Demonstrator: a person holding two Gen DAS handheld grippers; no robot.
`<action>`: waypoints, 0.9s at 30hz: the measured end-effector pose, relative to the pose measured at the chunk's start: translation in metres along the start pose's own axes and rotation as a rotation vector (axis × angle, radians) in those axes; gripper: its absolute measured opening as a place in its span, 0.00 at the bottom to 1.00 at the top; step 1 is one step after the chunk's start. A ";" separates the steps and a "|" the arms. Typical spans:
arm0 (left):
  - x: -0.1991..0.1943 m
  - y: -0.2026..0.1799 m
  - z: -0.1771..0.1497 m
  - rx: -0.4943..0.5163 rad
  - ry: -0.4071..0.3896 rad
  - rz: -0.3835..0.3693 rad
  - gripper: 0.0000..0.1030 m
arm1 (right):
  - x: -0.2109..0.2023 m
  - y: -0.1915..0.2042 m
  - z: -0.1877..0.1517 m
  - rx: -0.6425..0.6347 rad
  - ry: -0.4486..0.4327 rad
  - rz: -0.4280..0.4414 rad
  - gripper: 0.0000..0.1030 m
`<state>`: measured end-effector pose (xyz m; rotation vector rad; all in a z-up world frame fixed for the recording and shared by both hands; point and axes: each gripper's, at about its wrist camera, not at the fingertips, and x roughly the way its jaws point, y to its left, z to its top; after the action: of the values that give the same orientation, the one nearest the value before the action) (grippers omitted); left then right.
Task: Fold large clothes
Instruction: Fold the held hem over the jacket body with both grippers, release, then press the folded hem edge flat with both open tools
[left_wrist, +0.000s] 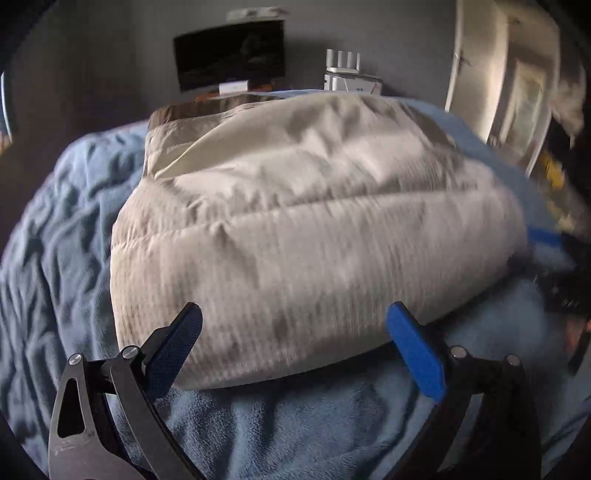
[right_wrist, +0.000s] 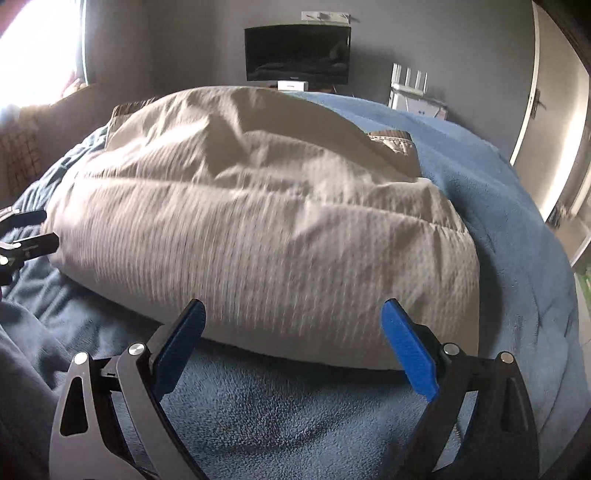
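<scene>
Right up close, the left claw (left_wrist: 295, 332) sits spread wide, blue pads apart, nothing pinched between them, hovering low over the blue fleece blanket (left_wrist: 303, 424) at the near edge of the beige garment (left_wrist: 295, 229). Same story on the other side: the right claw (right_wrist: 293, 328) is splayed open too, empty, its tips just at the garment's near fold. The garment lies folded into a thick, puffy rectangle across the middle of the bed, ribbed fabric on the near half and smoother, creased cloth behind, with a brown hem band showing at the far corners. In the right wrist view, the left claw pokes in at the left edge, beside the garment's left side. Behind the bed, a dark monitor (right_wrist: 297, 51) stands against the grey wall, a white router (right_wrist: 410, 83) with upright antennas to its right, and a white door (right_wrist: 550, 122) stands at far right.
</scene>
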<state>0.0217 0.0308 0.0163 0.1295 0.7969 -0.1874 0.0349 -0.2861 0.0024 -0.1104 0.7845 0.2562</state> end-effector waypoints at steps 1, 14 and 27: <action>0.001 -0.002 -0.002 0.008 -0.010 0.011 0.94 | 0.002 0.001 -0.004 -0.005 -0.003 -0.009 0.89; 0.043 0.009 0.027 -0.067 -0.038 -0.022 0.95 | 0.040 -0.018 0.029 0.150 -0.029 -0.001 0.93; 0.135 0.039 0.142 -0.121 0.107 -0.011 0.95 | 0.139 -0.017 0.151 0.148 0.095 0.012 0.94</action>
<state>0.2215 0.0267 0.0194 0.0206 0.9135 -0.1429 0.2370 -0.2476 0.0098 0.0222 0.8961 0.2049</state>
